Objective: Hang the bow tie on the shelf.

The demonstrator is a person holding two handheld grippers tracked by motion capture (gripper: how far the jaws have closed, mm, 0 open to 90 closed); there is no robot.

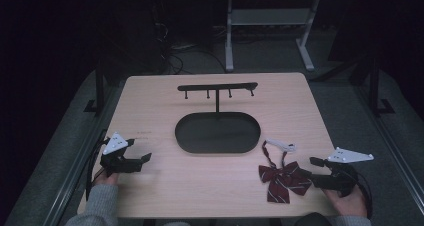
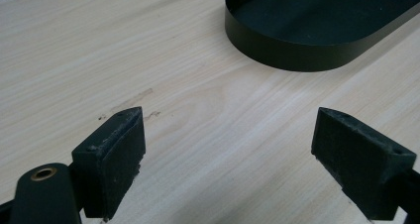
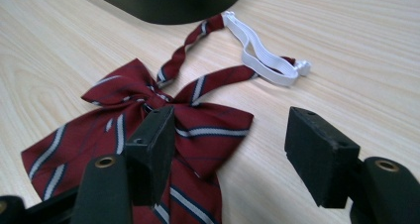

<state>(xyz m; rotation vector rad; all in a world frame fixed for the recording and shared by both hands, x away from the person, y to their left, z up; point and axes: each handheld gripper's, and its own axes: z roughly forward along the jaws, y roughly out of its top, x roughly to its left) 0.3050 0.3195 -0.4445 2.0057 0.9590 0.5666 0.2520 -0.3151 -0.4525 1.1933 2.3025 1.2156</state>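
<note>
A dark red striped bow tie (image 1: pixel 281 178) with a white elastic strap (image 1: pixel 281 145) lies on the wooden table at the front right. My right gripper (image 1: pixel 314 169) is open just right of it; in the right gripper view the bow tie (image 3: pixel 148 130) lies under and beyond the left jaw, the white elastic strap (image 3: pixel 265 55) farther off. A black stand with an oval tray base (image 1: pixel 218 132) and a hook bar (image 1: pixel 218 87) is at the table's middle. My left gripper (image 1: pixel 142 161) is open at the front left, nothing between its jaws, with the oval tray base (image 2: pixel 307 30) ahead.
The table's front edge (image 1: pixel 210 217) runs close to both hands. Behind the table stands a white desk frame (image 1: pixel 267 31) with cables on the grey floor. Dark metal posts (image 1: pixel 100 86) flank the table's left and right sides.
</note>
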